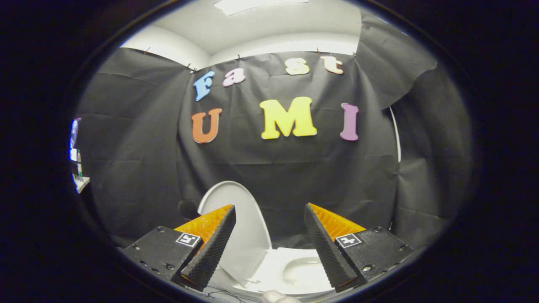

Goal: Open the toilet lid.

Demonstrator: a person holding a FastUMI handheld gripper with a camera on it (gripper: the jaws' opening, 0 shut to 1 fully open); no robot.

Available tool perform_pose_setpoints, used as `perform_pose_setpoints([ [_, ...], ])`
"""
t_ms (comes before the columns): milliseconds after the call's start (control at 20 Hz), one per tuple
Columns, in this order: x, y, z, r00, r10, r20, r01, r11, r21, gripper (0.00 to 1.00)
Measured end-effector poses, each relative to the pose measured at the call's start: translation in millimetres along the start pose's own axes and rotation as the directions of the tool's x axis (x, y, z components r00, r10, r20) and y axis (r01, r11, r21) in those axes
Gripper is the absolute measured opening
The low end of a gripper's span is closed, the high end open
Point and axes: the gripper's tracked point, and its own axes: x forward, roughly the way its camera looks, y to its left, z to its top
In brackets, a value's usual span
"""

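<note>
The white toilet lid (242, 227) stands raised, tilted up against the black cloth wall behind the left finger. Below it, between the fingers, lies the white toilet seat and bowl (301, 269), uncovered. My gripper (269, 210) is open, held above the toilet with nothing between its fingers. The left finger (212, 244) overlaps the lid's lower left edge in the view; whether it touches the lid is unclear. The right finger (326, 244) hangs over the bowl's right side.
Black cloth walls (126, 160) close in the booth on all sides behind the toilet. A gap at the far left shows a bright room (76, 164) outside. A white ceiling (261, 25) runs above.
</note>
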Motion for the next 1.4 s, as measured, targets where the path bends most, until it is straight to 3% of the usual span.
perform_pose_setpoints([
  [200, -27, -70, -27, 0.993, -0.12, -0.012, 0.12, 0.991, -0.053, 1.0],
  [550, -67, -133, -95, 0.974, -0.221, -0.058, 0.218, 0.975, -0.044, 1.0],
  [1050, -97, -179, -124, 0.956, -0.288, -0.05, 0.287, 0.958, -0.029, 1.0],
  [1400, -90, -174, -142, 0.958, -0.269, -0.097, 0.266, 0.963, -0.04, 1.0],
])
